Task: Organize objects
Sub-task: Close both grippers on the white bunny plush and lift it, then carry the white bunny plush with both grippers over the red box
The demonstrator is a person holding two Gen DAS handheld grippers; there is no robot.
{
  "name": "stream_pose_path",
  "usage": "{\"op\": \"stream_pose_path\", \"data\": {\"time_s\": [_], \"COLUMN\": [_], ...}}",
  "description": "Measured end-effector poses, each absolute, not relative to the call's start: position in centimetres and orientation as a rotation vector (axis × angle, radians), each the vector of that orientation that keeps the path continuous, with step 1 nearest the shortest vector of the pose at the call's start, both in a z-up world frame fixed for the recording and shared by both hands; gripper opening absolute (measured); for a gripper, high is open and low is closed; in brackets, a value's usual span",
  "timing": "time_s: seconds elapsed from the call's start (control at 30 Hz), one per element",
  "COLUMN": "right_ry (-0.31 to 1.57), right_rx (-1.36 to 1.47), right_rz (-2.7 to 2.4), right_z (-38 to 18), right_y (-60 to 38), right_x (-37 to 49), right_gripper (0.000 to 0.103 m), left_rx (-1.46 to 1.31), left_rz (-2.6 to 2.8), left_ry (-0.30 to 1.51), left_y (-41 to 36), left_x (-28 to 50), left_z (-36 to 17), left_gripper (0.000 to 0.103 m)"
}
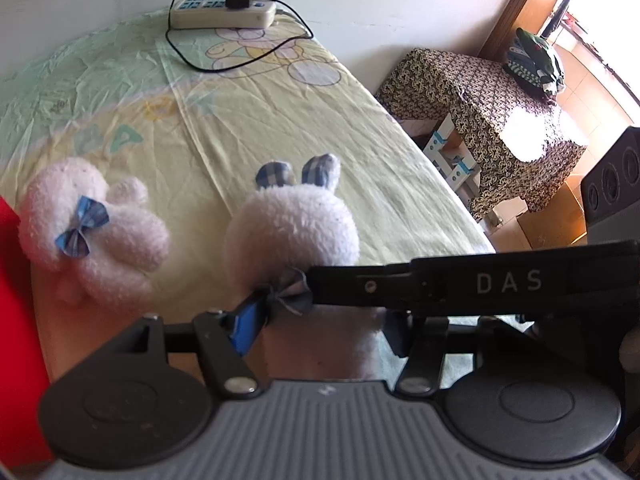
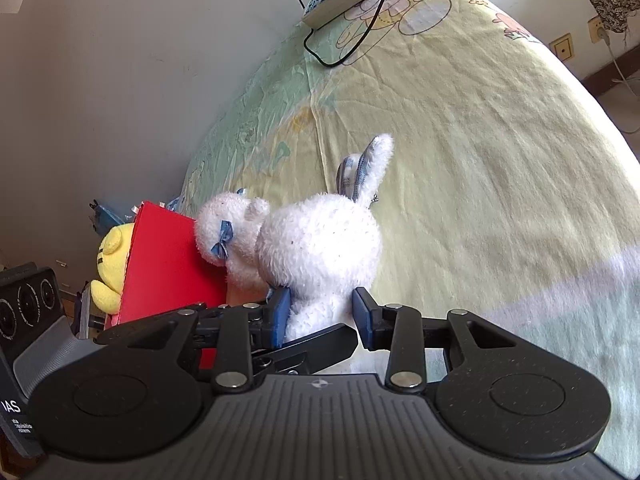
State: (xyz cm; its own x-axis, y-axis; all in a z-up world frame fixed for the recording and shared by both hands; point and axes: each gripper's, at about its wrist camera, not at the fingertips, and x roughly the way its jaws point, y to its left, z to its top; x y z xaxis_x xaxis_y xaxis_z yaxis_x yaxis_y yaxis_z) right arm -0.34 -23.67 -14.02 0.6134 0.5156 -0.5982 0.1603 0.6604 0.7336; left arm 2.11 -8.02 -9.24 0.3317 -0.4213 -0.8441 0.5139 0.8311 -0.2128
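Observation:
A white plush rabbit (image 1: 296,224) with blue checked ears and a bow lies on the bed between both grippers. My left gripper (image 1: 320,328) is closed around its body below the bow. My right gripper (image 2: 322,314) also has its blue pads against the rabbit's (image 2: 320,244) neck on both sides. The right gripper's arm crosses the left wrist view. A white plush bear (image 1: 92,236) with a blue bow lies just left of the rabbit, against a red box (image 2: 168,264). It also shows in the right wrist view (image 2: 228,232).
A yellow plush toy (image 2: 110,264) sits behind the red box. A power strip (image 1: 222,10) with a charger and black cable lies at the bed's far end. A patterned-cloth table (image 1: 484,120) stands right of the bed. A black speaker (image 1: 616,184) is at right.

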Motion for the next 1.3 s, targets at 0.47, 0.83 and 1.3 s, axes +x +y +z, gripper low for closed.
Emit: {"op": "stream_pose_path", "data": {"time_s": [0.47, 0.83, 1.3], "right_ry": [0.845, 0.849, 0.802], "right_rx": [0.797, 0.801, 0.619], "right_rz": [0.187, 0.225, 0.325], "right_z": [-13.7, -13.6, -9.2], "right_y": [-22.6, -21.4, -17.8], "right_x": [0.4, 1.0, -1.5], "right_gripper": [0.06, 0.052, 0.051], "left_rx": [0.15, 0.148, 0.089], "left_rz": [-0.561, -0.551, -0.537], "left_ry": [1.053, 1.05, 0.982], "left_y": [-8.2, -8.1, -4.7], "left_x": [4.3, 3.4, -0.2], "left_z": [-11.6, -11.4, -7.0], "left_gripper": [0.075, 0.071, 0.071]}}
